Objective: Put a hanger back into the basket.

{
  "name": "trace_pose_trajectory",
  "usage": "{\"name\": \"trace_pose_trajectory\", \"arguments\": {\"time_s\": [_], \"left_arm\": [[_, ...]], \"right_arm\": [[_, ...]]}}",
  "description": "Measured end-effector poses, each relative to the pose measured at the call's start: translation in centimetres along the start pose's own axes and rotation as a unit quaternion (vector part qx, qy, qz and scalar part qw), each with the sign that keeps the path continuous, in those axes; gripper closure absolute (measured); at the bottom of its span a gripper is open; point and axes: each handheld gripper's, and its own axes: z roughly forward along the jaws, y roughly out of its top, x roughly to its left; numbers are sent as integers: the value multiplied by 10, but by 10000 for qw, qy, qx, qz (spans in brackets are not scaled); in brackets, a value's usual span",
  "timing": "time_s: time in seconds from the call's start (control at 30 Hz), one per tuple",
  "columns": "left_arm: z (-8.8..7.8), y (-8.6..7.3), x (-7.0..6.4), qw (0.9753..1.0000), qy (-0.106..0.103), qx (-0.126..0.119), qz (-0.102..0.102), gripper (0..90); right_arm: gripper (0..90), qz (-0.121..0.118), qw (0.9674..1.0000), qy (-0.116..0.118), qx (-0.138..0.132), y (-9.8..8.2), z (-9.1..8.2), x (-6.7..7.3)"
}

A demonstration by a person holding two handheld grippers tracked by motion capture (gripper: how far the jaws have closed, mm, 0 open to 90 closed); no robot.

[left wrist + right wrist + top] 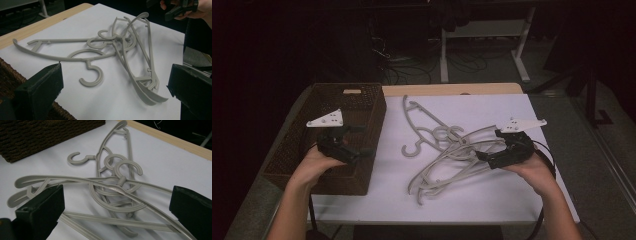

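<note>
Several grey plastic hangers [447, 145] lie tangled on the white table top [492, 200]. One hanger [419, 122] reaches toward the back left, its hook [411, 148] near the basket. My left gripper [364, 141] hovers over the right rim of the brown wicker basket [337, 97], open and empty, pointing at the pile. In the left gripper view its jaws [115, 75] frame the hangers [125, 50] from a distance. My right gripper [489, 145] is open at the right edge of the pile. In the right gripper view its jaws [117, 195] straddle the hangers [117, 182] without touching them.
The basket [50, 135] stands at the table's left side. A wooden edge [452, 89] runs along the back of the table. Beyond it, a white desk frame [522, 45] and cables [402, 70] sit on the dark floor. The right hand and gripper [178, 10] appear far off in the left gripper view.
</note>
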Motion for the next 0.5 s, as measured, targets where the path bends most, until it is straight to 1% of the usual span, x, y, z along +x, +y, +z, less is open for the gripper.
{"name": "trace_pose_trajectory", "arguments": {"time_s": [0.17,0.2,0.33,0.37,0.4,0.43,0.5], "left_arm": [[3,3,0,10000,-50,-7,-61,0],[4,4,-1,9999,-67,-30,-88,0],[11,7,-6,9999,-76,-8,-87,0],[11,7,-6,9999,-76,-8,-87,0],[17,9,-7,9999,-114,27,-94,0],[19,11,-8,9999,-119,29,-95,0],[22,14,-10,9998,-166,-13,-105,0]], "right_arm": [[0,110,9999,-15,-57,-4,0,-2],[0,103,9999,-3,-60,-4,-1,-3],[0,140,9999,-34,-57,-7,-2,-3],[0,140,9999,-34,-57,-7,-2,-3],[0,129,9999,-42,-39,-8,-2,-2],[0,97,9999,-30,28,-11,-1,-1],[0,82,10000,-34,18,-14,-3,0]]}}
